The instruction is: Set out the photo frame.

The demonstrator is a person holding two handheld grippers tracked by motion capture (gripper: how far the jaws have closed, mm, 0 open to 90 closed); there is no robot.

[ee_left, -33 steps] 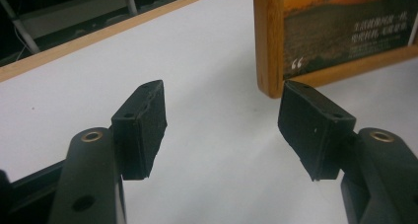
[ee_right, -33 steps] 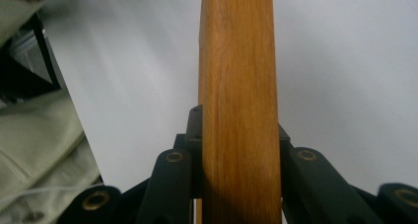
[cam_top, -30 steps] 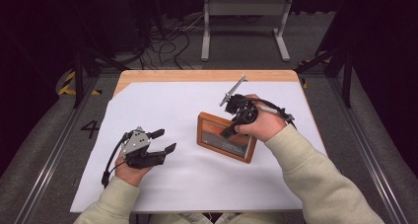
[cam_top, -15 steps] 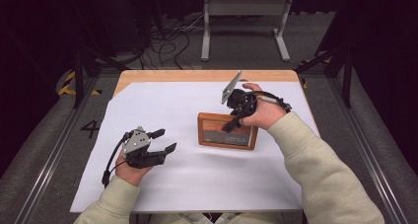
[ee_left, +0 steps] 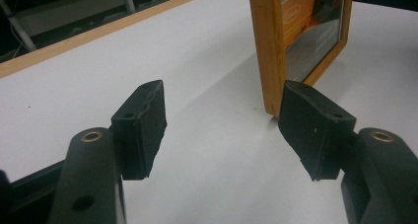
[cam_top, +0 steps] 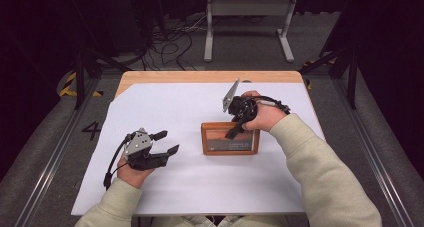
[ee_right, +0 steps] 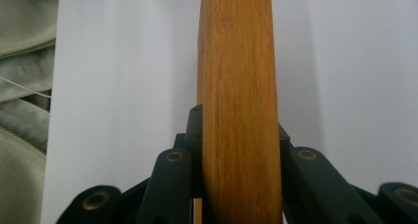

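White-covered table (cam_top: 200, 187) fills the centre of the high view, its bare wooden edge showing along the far side. Wooden picture frame (cam_top: 230, 138) sits right of centre in that view, on or just above the sheet, its glazed face tilted toward the camera; whether its lower edge rests on the sheet cannot be told. In the left gripper view the frame (ee_left: 268, 51) appears at upper right, and in the right gripper view its top rail (ee_right: 239, 86) runs up the middle as a band of oak grain. Right gripper (cam_top: 234, 131), above the frame in the high view, is clamped across the thickness of that rail, a jaw pressed to each face. Left gripper (cam_top: 166, 143), at lower left of the high view, holds nothing, its jaws standing apart with the pads (ee_left: 140, 128) over bare sheet, near the frame's side rail but not touching it. To set the frame well, the right hand should probably keep the grip centred on the rail and let the bottom edge settle evenly; the open left gripper is placed to steady the near side should the frame tip
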